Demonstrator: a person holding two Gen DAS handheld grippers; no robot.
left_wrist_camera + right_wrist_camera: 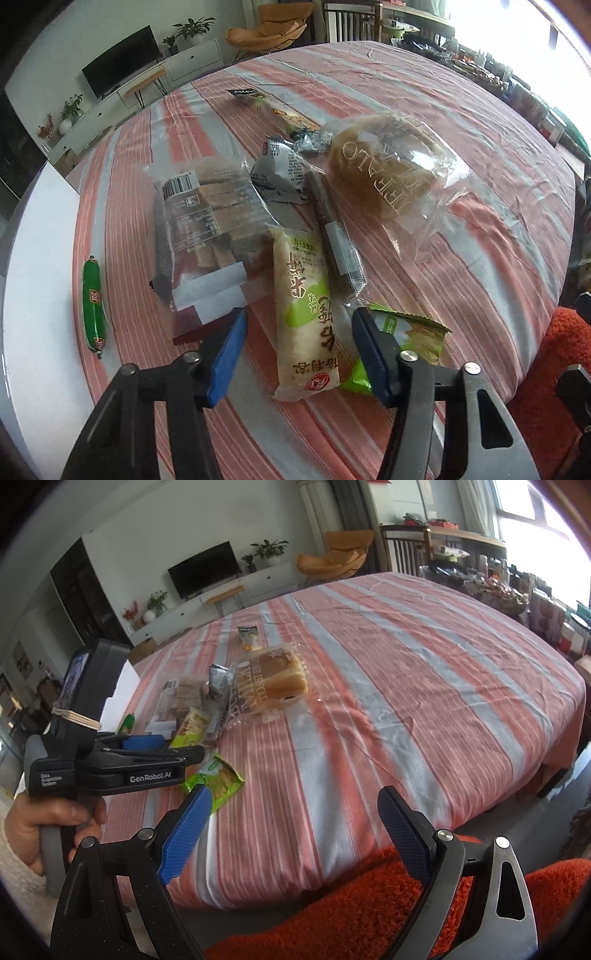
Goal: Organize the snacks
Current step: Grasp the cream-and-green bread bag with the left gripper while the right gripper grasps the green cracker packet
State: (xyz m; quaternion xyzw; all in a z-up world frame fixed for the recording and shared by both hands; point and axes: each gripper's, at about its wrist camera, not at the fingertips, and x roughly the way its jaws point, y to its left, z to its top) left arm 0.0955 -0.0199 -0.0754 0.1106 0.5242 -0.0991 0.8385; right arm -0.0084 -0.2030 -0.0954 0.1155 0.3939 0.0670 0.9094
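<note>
From the left wrist, the left tool [299, 325] hangs with pads spread either side of the cream-and-green snack pack [304, 317], apparently not pressing it, on the striped bench [461, 122]. The bagged bread [391, 166] lies beyond that pack, the green sausage [94, 306] far left. From the right wrist, the right tool [295, 805] is spread wide and empty, nearer than the pack [192, 727].

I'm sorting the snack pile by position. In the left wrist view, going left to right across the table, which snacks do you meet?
Green sausage stick → clear pack of brown biscuits → long pale packet with green print → bagged bread loaf.
</note>
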